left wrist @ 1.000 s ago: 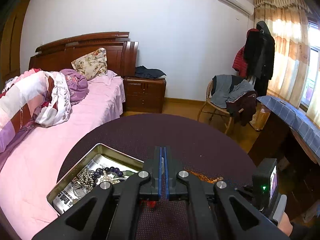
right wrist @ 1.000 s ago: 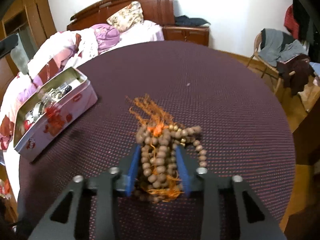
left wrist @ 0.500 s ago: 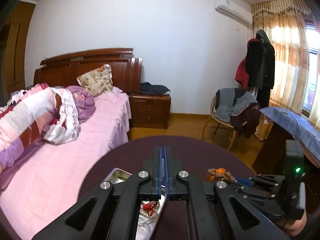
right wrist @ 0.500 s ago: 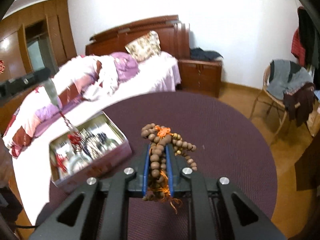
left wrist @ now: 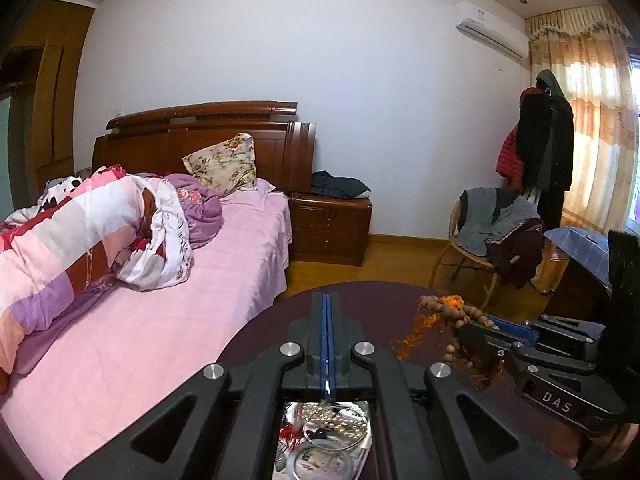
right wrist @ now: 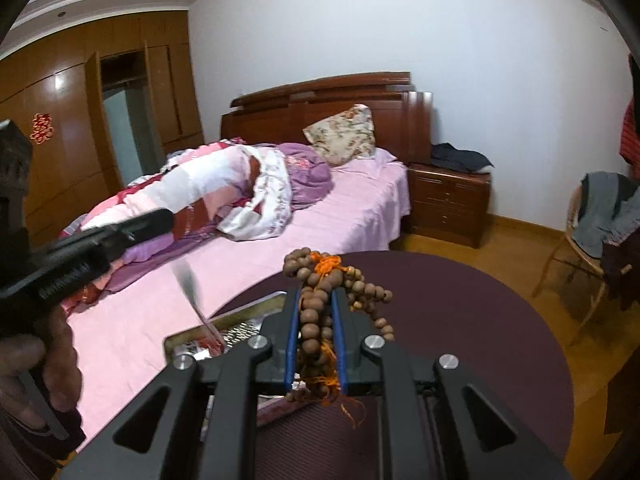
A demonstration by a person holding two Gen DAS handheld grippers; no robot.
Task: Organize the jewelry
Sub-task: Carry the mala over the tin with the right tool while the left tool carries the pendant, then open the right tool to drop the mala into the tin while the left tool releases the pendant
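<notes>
A: Left gripper [left wrist: 326, 322], pads pressed together, pinches a thin chain that hangs into the tin [right wrist: 188, 338] below.

B: What changed on your right?

A: Right gripper [right wrist: 316, 334] has closed on the beads [right wrist: 316, 312] and lifted them off the table [right wrist: 460, 320]. You now carry them beside the tin, likely to drop in.

Round table [right wrist: 460, 300] in dark maroon cloth, open metal tin [right wrist: 188, 338] resting on it
</notes>
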